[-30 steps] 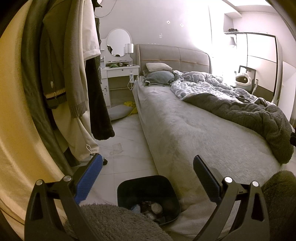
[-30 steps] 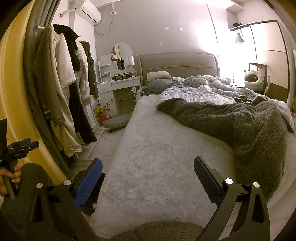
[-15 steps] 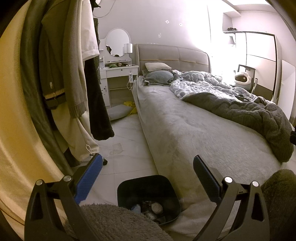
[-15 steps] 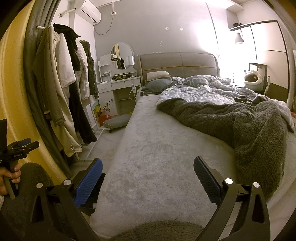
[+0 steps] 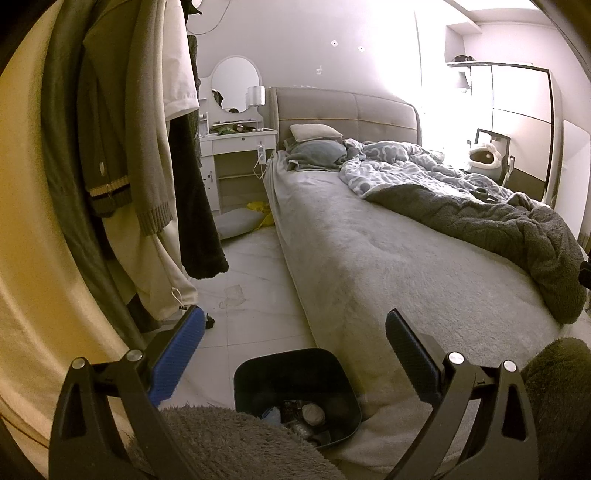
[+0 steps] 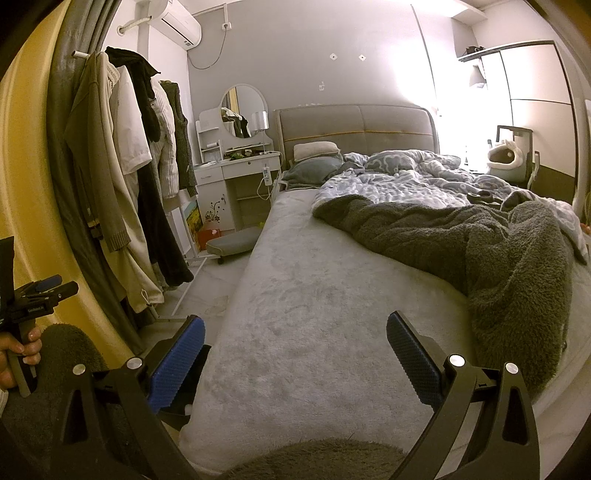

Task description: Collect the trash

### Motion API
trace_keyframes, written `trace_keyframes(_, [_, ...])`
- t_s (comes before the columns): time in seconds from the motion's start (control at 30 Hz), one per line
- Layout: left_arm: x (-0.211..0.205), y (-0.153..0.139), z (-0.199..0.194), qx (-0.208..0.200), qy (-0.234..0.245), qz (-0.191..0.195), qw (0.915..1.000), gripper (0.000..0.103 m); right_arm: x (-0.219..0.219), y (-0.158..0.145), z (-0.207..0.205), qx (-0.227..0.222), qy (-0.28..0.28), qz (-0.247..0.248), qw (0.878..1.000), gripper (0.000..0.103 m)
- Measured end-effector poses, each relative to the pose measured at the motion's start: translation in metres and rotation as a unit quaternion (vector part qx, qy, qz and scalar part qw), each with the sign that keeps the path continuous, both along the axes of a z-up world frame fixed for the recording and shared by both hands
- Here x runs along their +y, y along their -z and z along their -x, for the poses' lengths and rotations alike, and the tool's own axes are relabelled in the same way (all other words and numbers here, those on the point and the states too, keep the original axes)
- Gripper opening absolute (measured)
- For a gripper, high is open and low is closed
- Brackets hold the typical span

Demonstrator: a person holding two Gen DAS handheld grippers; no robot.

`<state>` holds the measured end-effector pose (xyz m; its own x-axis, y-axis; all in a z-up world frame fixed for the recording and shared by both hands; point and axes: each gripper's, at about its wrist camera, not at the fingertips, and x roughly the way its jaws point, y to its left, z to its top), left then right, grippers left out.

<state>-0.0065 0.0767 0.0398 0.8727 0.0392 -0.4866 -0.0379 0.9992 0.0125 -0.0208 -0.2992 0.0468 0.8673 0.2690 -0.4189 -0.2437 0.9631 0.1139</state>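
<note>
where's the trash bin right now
In the left wrist view the black trash bin stands on the floor at the bottom centre, against the near corner of the bed, just ahead of the open left gripper.

Ahead of me a wide bed (image 6: 303, 295) runs away toward a grey padded headboard (image 6: 356, 127) at the far wall. A dark fuzzy blanket (image 6: 480, 251) lies bunched on its right side, with a patterned blue-grey duvet (image 6: 399, 184) rumpled beyond it and two pillows (image 5: 317, 144) stacked at the far left corner. On my left, coats and sweaters (image 6: 125, 177) hang from a rack. Past them stands a white vanity counter (image 6: 240, 166) with a round mirror (image 6: 243, 110), and a low grey cushion stool (image 6: 232, 242) sits on the floor before it. An air conditioner (image 6: 177, 24) is mounted high on the far left wall. At the far right sits a white cat bed (image 6: 504, 157).
</note>
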Motion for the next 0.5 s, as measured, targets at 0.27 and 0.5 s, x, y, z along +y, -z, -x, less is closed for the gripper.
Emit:
trace_keyframes(0.27, [0.0038,0.0037,0.0016,0.004,-0.002,0.002,1.0,0.1,0.0,-0.0001,0.0,0.0,0.0,0.0,1.0,0.1])
trace_keyframes(0.5, [0.005,0.004,0.0011,0.005,-0.001,0.001,1.0,0.1,0.0001,-0.0002,0.0002,0.0,0.0,0.0,1.0,0.1])
